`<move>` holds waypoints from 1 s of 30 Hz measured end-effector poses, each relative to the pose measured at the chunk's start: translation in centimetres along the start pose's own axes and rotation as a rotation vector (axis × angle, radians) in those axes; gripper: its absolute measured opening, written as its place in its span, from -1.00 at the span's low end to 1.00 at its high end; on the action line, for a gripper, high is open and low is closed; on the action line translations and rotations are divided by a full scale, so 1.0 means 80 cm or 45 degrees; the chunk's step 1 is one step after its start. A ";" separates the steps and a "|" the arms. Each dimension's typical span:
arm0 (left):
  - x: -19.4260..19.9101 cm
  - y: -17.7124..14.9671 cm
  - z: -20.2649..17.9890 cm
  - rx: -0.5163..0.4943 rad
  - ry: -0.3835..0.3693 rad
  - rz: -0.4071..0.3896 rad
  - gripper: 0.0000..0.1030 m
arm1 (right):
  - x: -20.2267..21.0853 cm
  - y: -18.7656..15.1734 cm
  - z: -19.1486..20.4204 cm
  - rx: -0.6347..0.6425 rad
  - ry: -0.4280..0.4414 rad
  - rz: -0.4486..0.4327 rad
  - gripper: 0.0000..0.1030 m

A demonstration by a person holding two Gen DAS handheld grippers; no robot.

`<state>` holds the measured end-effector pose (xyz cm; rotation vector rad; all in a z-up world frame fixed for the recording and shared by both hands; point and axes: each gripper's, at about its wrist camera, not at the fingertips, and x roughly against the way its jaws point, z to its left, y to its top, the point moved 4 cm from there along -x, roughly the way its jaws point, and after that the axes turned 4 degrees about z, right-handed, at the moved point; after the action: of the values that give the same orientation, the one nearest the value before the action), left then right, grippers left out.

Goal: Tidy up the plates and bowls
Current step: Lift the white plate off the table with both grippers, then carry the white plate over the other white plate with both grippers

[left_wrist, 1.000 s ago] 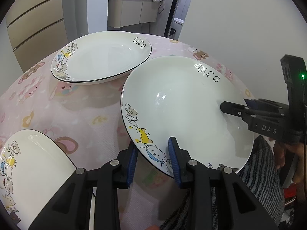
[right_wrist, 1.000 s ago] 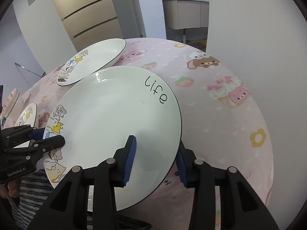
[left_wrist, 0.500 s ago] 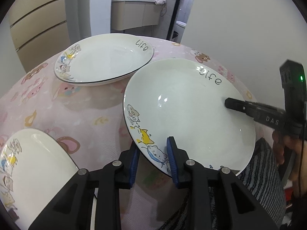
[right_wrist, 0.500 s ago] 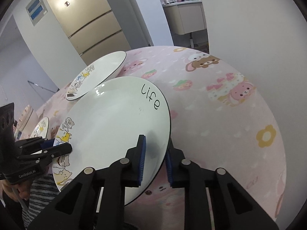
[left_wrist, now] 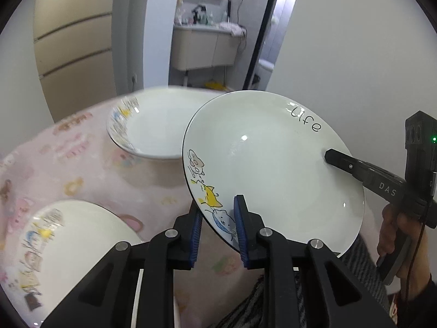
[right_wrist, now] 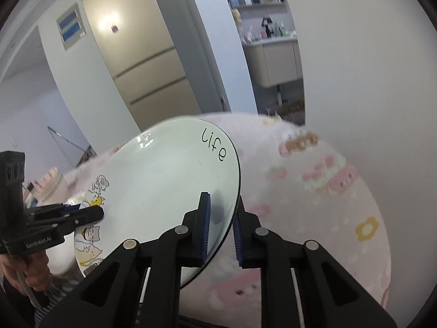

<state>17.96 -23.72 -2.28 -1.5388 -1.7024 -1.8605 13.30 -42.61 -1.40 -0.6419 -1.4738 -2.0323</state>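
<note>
Left wrist view: the plate (left_wrist: 273,169) is clamped at its cartoon-printed rim by the left gripper (left_wrist: 217,229), whose jaws have just been closing on it, and is held tilted above the table (left_wrist: 82,175), in front of two more plates (left_wrist: 161,128). Its opposite edge is pinched by the right gripper (right_wrist: 221,228), whose jaws have likewise just been closing.

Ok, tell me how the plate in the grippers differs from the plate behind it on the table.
The held plate is tilted and off the tablecloth, pinched at opposite rims by the left gripper and right gripper; the far plate rests flat and untouched. The held plate looks sharp, the far plate blurred. Both are white with cartoon animals.
</note>
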 end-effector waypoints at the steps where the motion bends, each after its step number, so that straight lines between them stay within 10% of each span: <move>1: 0.008 0.002 0.003 0.005 0.003 -0.019 -0.53 | 0.005 0.007 0.007 -0.001 0.017 -0.025 -0.72; 13: 0.152 -0.016 0.075 0.115 0.200 -0.244 -0.56 | 0.020 0.057 0.142 0.151 0.296 -0.180 -0.76; 30: 0.151 -0.153 0.206 0.427 0.366 -0.156 -0.55 | -0.099 -0.025 0.272 0.420 0.430 0.116 -0.75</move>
<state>12.81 -0.49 -3.96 -1.0101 -1.8828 -1.6441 19.12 -20.14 -1.76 -0.2138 -1.4951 -1.6760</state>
